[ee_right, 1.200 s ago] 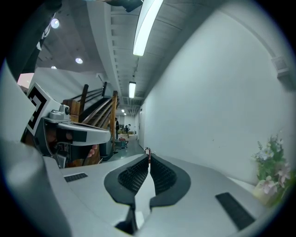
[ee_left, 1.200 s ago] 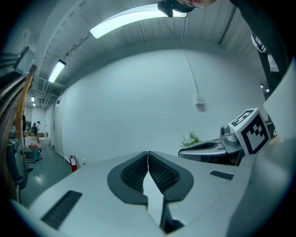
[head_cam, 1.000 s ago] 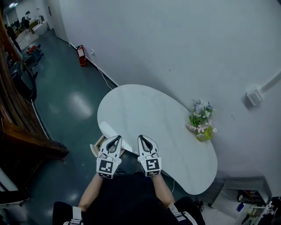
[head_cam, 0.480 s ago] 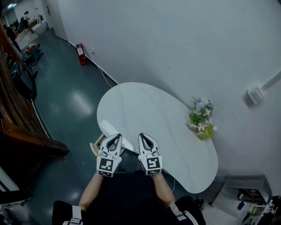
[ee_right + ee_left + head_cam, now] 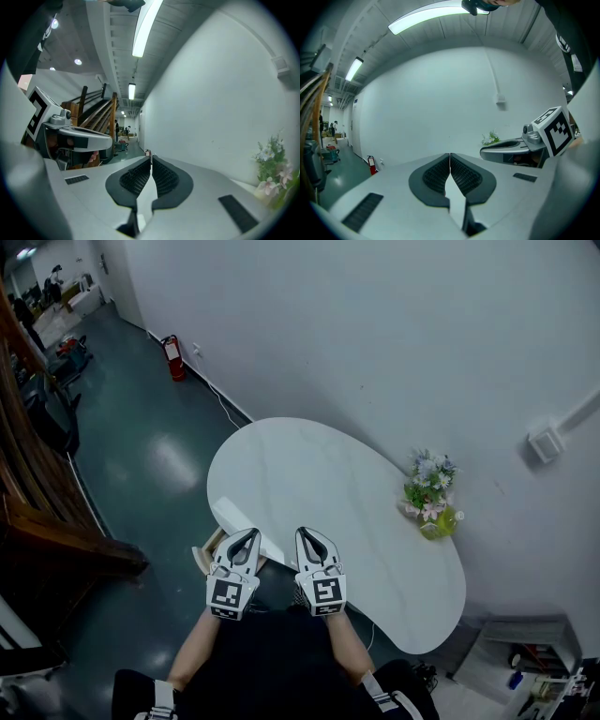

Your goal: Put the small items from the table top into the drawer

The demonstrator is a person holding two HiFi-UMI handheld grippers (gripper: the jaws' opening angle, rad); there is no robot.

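Observation:
The white kidney-shaped table (image 5: 309, 474) carries only a small vase of flowers (image 5: 429, 498) at its far right edge; I see no small loose items on it. At the table's near left edge a drawer (image 5: 208, 550) with a pale wooden inside stands pulled out, its contents hidden. My left gripper (image 5: 246, 536) hangs shut over that drawer's corner, with nothing between its pads (image 5: 450, 155). My right gripper (image 5: 305, 534) is shut and empty beside it, over the table's near edge (image 5: 151, 157). Both point level towards the wall.
A red fire extinguisher (image 5: 173, 357) stands against the wall at the far left, with a cable running along the skirting. Dark wooden stairs (image 5: 37, 493) rise at the left. A shelf with clutter (image 5: 525, 662) sits low at the right. The floor is dark green.

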